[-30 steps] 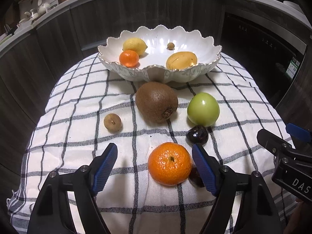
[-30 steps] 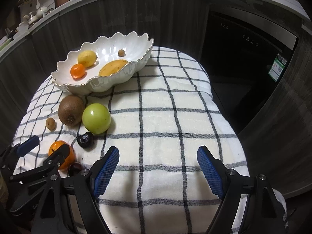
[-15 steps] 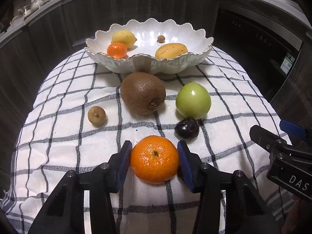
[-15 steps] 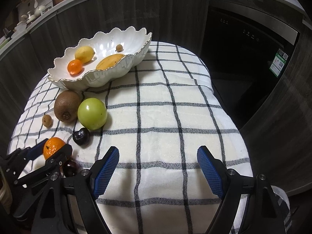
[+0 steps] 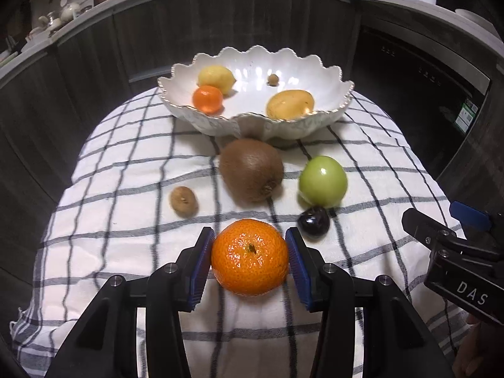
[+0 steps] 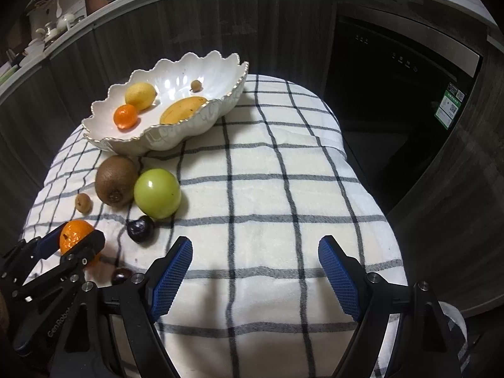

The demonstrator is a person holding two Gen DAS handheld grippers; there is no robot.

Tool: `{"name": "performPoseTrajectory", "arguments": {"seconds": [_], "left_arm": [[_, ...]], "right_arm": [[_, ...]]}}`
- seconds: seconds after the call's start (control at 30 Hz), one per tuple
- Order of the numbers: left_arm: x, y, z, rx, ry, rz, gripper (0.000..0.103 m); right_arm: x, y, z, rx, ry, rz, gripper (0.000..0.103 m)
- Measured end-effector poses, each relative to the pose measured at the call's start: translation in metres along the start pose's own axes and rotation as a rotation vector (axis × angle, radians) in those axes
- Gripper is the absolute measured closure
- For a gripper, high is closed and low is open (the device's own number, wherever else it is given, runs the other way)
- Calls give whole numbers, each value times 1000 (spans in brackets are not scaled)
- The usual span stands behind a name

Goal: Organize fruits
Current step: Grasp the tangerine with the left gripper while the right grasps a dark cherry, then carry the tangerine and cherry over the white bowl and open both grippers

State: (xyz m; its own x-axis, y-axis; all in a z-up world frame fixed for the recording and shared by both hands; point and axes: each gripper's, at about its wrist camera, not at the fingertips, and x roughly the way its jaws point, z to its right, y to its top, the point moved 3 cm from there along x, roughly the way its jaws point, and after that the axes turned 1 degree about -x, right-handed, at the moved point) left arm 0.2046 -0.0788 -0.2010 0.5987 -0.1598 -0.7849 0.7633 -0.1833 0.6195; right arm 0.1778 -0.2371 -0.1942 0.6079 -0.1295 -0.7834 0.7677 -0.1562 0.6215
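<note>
My left gripper is shut on an orange mandarin, its blue pads pressed to both sides, low over the checked cloth. The same grip shows at the left edge of the right wrist view, mandarin. Beyond it lie a kiwi, a green apple, a dark plum and a small brown longan. A white scalloped bowl at the back holds a lemon, a small mandarin, a mango and a longan. My right gripper stands open over bare cloth.
A second dark fruit lies by the left gripper's finger. Dark cabinet fronts curve behind the table and a black appliance stands to the right. The cloth's right half carries no fruit.
The left jaws went from wide open around the mandarin to pressed on it. The right gripper stayed open and in place.
</note>
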Motion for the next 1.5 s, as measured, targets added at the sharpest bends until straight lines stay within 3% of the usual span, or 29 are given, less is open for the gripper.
{"name": "performPoseTrajectory", "arguments": {"seconds": [0.57, 0.77, 1.03, 1.3, 1.5], "left_arm": [[-29, -14, -76, -97, 105, 7, 57], [-33, -21, -91, -110, 117, 6, 57], [-30, -23, -101, -136, 129, 0, 57], [-28, -26, -103, -140, 131, -7, 57], [-30, -25, -103, -141, 135, -3, 57]], "right_arm": [[2, -12, -75, -112, 51, -18, 22], [8, -21, -93, -147, 65, -52, 40], [17, -30, -105, -169, 79, -81, 50], [22, -36, -109, -179, 102, -94, 73], [16, -32, -108, -170, 99, -68, 73]]}}
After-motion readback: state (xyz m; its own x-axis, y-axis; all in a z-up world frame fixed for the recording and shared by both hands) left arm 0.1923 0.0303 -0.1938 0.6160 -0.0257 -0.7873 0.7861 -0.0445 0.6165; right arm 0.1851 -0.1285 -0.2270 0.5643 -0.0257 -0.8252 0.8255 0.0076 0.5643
